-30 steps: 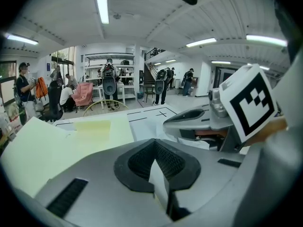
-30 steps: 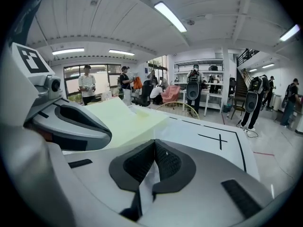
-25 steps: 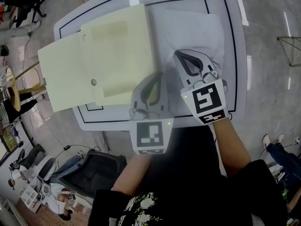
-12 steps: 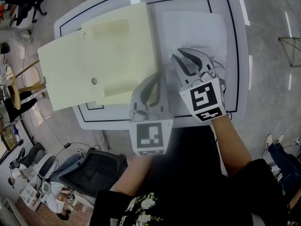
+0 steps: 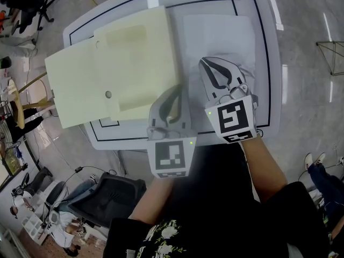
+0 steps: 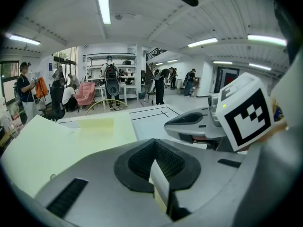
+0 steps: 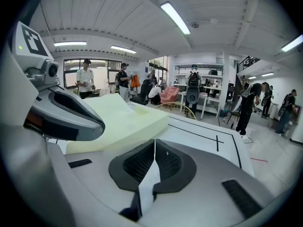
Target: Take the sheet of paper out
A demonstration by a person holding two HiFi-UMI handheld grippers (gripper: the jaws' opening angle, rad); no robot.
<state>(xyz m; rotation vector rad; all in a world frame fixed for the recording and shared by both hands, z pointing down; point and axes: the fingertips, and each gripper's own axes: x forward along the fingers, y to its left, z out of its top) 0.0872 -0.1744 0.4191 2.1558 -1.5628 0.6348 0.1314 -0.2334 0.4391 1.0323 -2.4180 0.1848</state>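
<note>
The fingers (image 6: 130, 164) of the left gripper (image 5: 174, 93) are pressed shut on the edge of the yellow folder (image 5: 107, 74). This gripper sits at the folder's near corner and points away from the person. Just to its right, the right gripper (image 5: 217, 69) points the same way, tipped a bit left. Its fingers (image 7: 173, 167) are shut on the white paper (image 5: 220, 36). There are two grippers, one folder and one paper, all on one table (image 5: 209, 8). The paper lies flat to the right of the folder. Since a second ago it has slid a little to the right.
</note>
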